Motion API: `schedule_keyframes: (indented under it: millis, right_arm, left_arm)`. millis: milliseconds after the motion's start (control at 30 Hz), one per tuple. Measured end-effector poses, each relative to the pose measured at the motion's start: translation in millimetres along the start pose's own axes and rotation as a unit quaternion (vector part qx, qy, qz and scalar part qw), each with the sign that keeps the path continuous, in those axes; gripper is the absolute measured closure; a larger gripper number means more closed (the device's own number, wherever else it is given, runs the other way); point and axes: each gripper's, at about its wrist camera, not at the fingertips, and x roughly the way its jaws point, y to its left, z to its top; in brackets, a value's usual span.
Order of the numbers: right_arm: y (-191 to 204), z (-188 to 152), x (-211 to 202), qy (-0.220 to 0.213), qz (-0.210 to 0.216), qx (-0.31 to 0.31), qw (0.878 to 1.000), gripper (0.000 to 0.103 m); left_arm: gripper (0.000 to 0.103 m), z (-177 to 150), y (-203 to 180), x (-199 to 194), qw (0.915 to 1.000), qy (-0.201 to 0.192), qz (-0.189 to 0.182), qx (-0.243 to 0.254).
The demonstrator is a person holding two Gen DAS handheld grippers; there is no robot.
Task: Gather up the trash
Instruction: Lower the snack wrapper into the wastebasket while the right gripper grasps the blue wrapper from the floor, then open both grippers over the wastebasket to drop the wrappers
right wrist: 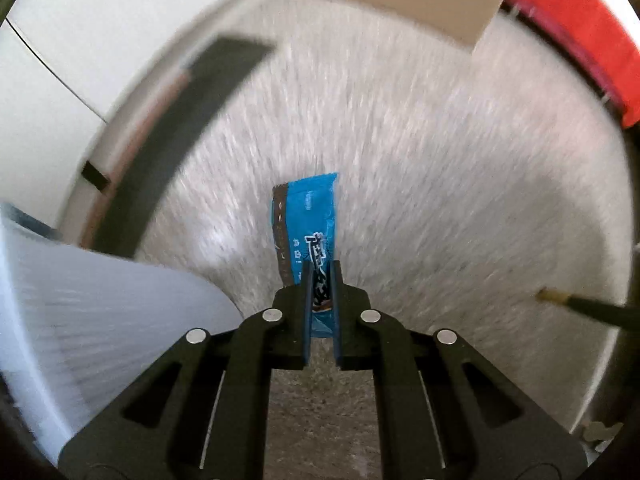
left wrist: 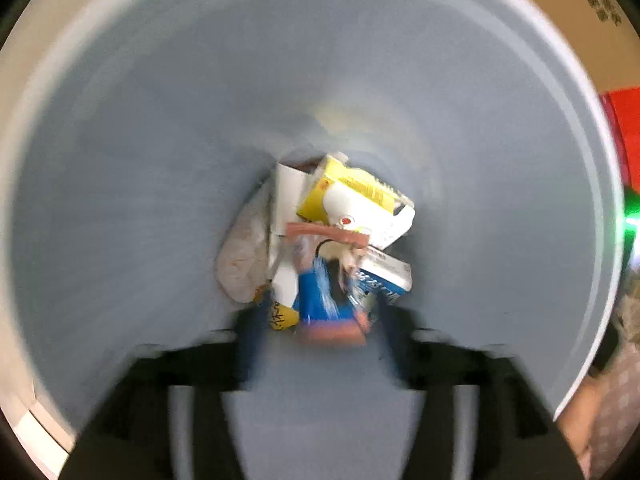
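grey-blue bin, seen from directly above, with a trash pile of cartons and wrappers at its bottom. left gripper, blurred, jaws spread apart above the pile, nothing clamped. right gripper, jaws nearly together, pinching a blue wrapper above the speckled floor.

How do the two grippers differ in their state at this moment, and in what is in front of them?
The left gripper is open and holds nothing; the right gripper is shut on a blue wrapper. The left gripper points down into the grey bin, over the trash pile; the right gripper is over the pale floor, beside the bin. Both have black bodies and blue pads.
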Motion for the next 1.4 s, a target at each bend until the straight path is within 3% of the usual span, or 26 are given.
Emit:
schedule_keyframes:
  millis: [133, 300, 500, 633, 667, 767, 867, 1067, 1267, 1400]
  right_arm:
    - [14.0, 7.1, -72.7, -0.064, -0.023, -0.012, 0.998, 0.095]
    - [44.9, -10.0, -153.6, -0.111, 0.015, -0.021, 0.993, 0.095]
    - [90.2, -32.2, -196.4, -0.114, 0.063, -0.034, 0.991, 0.095]
    - [109.0, -41.9, -200.6, -0.089, 0.09, -0.035, 0.991, 0.092]
    - [112.9, -43.2, -202.1, -0.085, 0.093, -0.038, 0.991, 0.09]
    - [118.3, -48.5, -209.7, -0.088, 0.083, -0.041, 0.992, 0.045]
    - [120.0, -53.1, -233.5, -0.094, 0.08, -0.042, 0.991, 0.045]
    - [123.7, -58.4, -322.0, -0.158, 0.05, -0.063, 0.984, 0.044]
    - [114.3, -83.3, -450.1, -0.236, 0.039, -0.056, 0.969, 0.037]
    - [99.1, -110.3, -525.8, -0.279, 0.042, -0.043, 0.958, 0.034]
  left_arm:
    - [0.034, -6.4, 1.8, -40.9, 0.9996, -0.022, -0.015, -0.002]
    - [0.034, -16.9, 11.9, -116.1, 0.9974, -0.068, -0.025, 0.0]
    - [0.032, -35.7, 31.4, -173.5, 0.995, -0.099, -0.01, -0.003]
    - [0.031, -42.6, 39.0, -187.7, 0.9944, -0.105, -0.009, -0.004]
    - [0.03, -45.2, 40.2, -191.9, 0.9941, -0.108, -0.008, -0.002]
    - [0.029, -53.9, 41.2, -201.1, 0.9931, -0.116, 0.01, 0.007]
    - [0.029, -57.1, 42.8, -200.4, 0.9932, -0.115, 0.015, 0.009]
    - [0.029, -77.0, 44.3, -250.8, 0.9878, -0.156, 0.003, 0.004]
    - [0.029, -124.8, 29.3, -345.9, 0.971, -0.236, -0.025, 0.033]
    - [0.026, -174.6, 14.3, -420.1, 0.9482, -0.307, -0.039, 0.07]
